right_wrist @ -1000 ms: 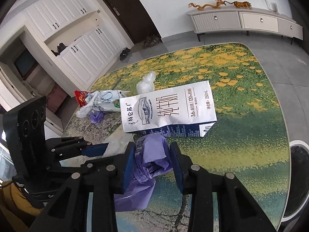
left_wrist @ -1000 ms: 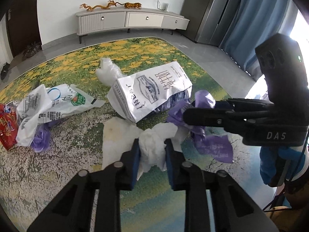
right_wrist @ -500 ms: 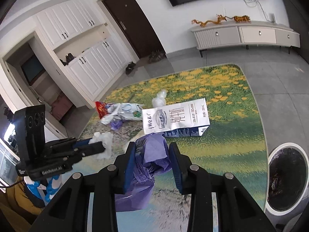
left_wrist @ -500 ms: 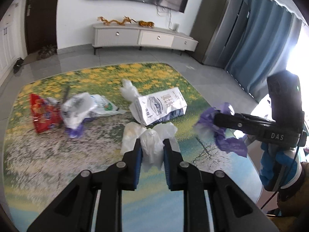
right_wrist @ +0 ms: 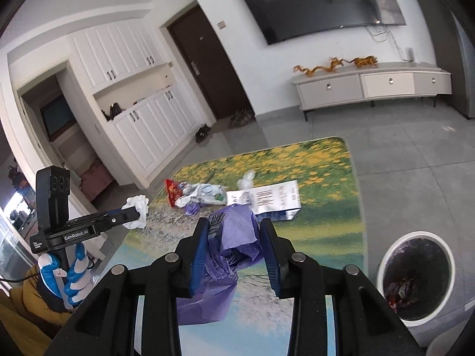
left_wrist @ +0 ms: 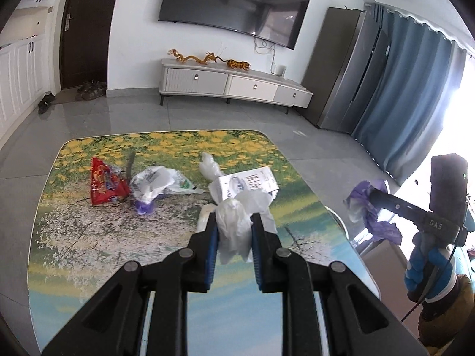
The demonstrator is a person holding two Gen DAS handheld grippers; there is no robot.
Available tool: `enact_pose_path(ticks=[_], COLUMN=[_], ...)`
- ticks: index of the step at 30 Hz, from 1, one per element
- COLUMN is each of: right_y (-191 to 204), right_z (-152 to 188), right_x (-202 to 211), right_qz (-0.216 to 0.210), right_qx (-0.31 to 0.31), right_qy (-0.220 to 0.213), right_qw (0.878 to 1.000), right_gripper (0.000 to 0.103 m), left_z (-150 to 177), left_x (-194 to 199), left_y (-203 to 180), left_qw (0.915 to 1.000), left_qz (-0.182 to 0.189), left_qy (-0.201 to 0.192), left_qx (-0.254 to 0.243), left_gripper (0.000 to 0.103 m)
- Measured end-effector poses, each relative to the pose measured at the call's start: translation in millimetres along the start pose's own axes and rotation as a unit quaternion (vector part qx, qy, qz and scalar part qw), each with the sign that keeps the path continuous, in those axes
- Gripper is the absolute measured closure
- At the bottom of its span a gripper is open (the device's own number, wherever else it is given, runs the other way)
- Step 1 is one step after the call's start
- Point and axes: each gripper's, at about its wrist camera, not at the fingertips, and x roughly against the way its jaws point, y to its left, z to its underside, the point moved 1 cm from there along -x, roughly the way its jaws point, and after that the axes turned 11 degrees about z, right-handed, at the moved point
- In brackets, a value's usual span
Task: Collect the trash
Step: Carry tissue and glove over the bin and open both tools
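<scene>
Gripping a crumpled white tissue (left_wrist: 234,225), the left gripper (left_wrist: 233,231) hung above the flower-printed bench (left_wrist: 89,237), its jaws pressed tight on the wad. The right gripper (right_wrist: 234,255) had its jaws clamped on a purple plastic bag (right_wrist: 234,237), which drooped below them. On the bench at about twelve o'clock from the left gripper lay a white milk carton (left_wrist: 252,181), with a white printed bag (left_wrist: 154,182) and a red snack wrapper (left_wrist: 104,184) toward ten o'clock. A white bin (right_wrist: 415,279) stood on the floor at three o'clock from the right gripper, beside the bench.
</scene>
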Motion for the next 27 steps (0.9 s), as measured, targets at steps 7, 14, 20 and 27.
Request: enact_pose_path(ticks=[7,14,20,27], right_y=[-64,-145,-216,-268], right_z=[8,25,39,42], right_x=[24,39,27,1], right_qz=[0.039,0.105,0.155,0.193], right_qx=[-0.044,-0.095,-0.144,-0.166], right_qy=[-0.018,-0.021,0.001,0.022], right_qw=[0.998,0.99,0.977,0.967], right_gripper=[0.07,0.07,0.07,0.068], left_z=[-17,-34,-41,-44], left_x=[-44,-131,-220,-311], left_y=[-52,-122,-175,-216], left_qw=[0.9985,0.9904,0.98,0.9724], left_qz=[0.029,0.066,0.088,0.105], left_qy=[0.038,0.103,0.162,0.198], left_qx=[-0.027,-0.065,-0.076,-0.065], left_gripper=[0.084,0.083,0.081,0.081])
